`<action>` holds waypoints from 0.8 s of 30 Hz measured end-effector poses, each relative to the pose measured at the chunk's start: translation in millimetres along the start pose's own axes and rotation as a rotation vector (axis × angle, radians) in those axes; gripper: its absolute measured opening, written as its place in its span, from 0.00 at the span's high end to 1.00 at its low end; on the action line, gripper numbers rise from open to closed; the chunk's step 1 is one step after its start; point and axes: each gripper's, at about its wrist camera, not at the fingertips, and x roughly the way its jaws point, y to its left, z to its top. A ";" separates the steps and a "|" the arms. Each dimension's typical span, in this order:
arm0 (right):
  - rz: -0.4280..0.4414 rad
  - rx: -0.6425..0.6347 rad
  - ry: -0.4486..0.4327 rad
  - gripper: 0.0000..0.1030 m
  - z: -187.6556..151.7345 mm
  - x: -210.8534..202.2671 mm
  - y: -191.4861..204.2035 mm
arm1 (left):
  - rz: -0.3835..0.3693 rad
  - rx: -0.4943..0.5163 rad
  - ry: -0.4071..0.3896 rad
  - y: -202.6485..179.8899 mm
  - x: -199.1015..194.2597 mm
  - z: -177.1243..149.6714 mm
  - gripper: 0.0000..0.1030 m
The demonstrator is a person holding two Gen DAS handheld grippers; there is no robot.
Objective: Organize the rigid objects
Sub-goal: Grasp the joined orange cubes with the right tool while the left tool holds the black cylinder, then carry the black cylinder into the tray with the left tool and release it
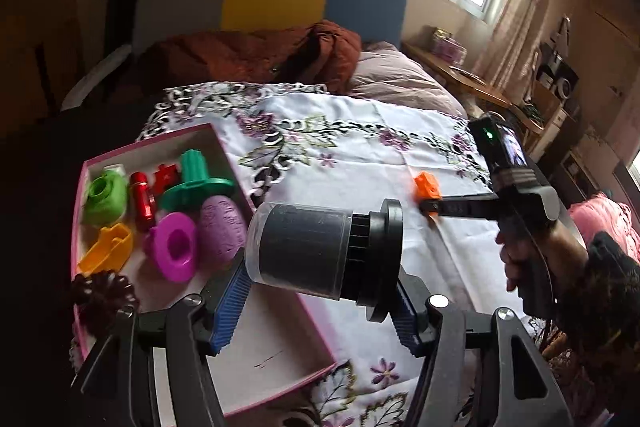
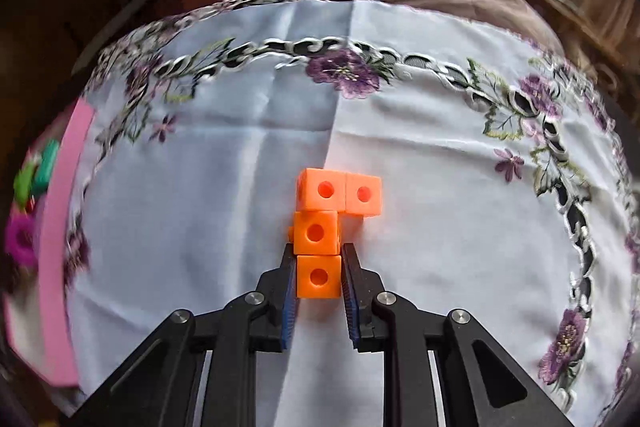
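Note:
My left gripper (image 1: 320, 303) is shut on a black spool (image 1: 320, 253) with a clear sleeve, held sideways above the right edge of the pink box (image 1: 280, 383). The box holds several toys: a green piece (image 1: 102, 197), a red cylinder (image 1: 143, 201), a teal spool (image 1: 196, 183), a purple egg (image 1: 223, 229), a magenta spool (image 1: 174, 247), a yellow piece (image 1: 108, 253). My right gripper (image 2: 319, 277) is shut on the nearest cube of an orange linked-cube piece (image 2: 326, 223), low over the cloth. The gripper (image 1: 430, 207) and the piece (image 1: 427, 185) show in the left wrist view.
A white floral tablecloth (image 2: 420, 167) covers the surface. The pink box wall (image 2: 60, 247) is at the left of the right wrist view. A dark pinecone-like object (image 1: 102, 293) sits at the box's left edge. A rust jacket (image 1: 256, 55) and bed lie behind.

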 end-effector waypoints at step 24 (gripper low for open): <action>-0.028 -0.083 -0.047 0.79 -3.4 1.0 3.4 | 0.116 -0.030 -0.063 24.7 -44.4 -25.7 0.38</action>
